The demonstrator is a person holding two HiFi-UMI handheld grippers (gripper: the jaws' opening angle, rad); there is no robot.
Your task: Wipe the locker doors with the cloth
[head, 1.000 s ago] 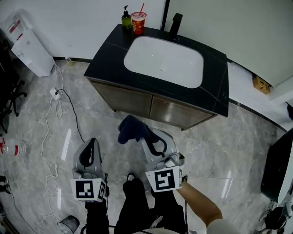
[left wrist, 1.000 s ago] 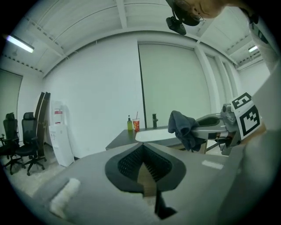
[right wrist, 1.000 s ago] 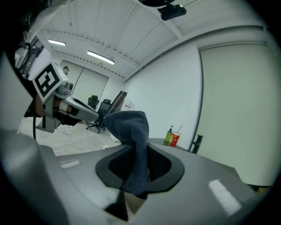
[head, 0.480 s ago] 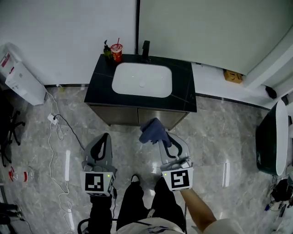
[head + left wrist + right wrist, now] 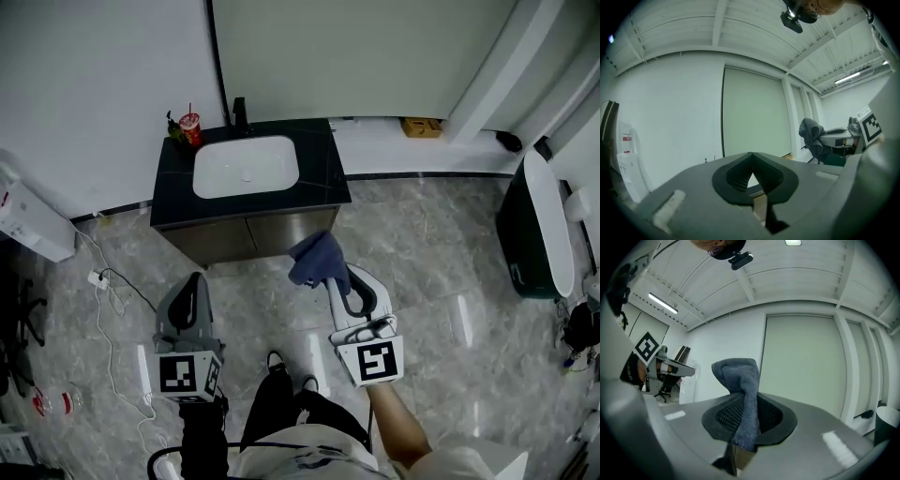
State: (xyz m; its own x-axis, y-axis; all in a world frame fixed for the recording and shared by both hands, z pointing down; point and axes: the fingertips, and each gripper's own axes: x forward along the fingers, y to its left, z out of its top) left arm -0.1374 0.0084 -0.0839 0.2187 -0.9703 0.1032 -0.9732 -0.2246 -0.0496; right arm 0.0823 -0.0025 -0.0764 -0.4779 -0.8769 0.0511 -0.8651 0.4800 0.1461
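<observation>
A dark blue-grey cloth [image 5: 319,258] hangs bunched from the tips of my right gripper [image 5: 332,277], which is shut on it. In the right gripper view the cloth [image 5: 738,373] stands up between the pads and droops over them, with the right gripper [image 5: 746,401] pointing at a pale green door panel [image 5: 801,362]. My left gripper [image 5: 195,280] is held level beside it, shut and empty; its tips [image 5: 751,159] meet with nothing between them. The same green panel [image 5: 752,112] fills the wall ahead, and the cloth [image 5: 812,136] shows at the right.
A black-topped vanity [image 5: 319,173] with a white basin, a faucet [image 5: 240,111], a red cup [image 5: 190,125] and a soap bottle [image 5: 174,129] stands ahead on the left. A white unit [image 5: 28,220] and cables [image 5: 103,281] lie left. A dark object [image 5: 530,225] stands right.
Both grippers have risen and the view has pulled back from the vanity, which now looks smaller and further left. The cloth stays clamped in the right gripper.
</observation>
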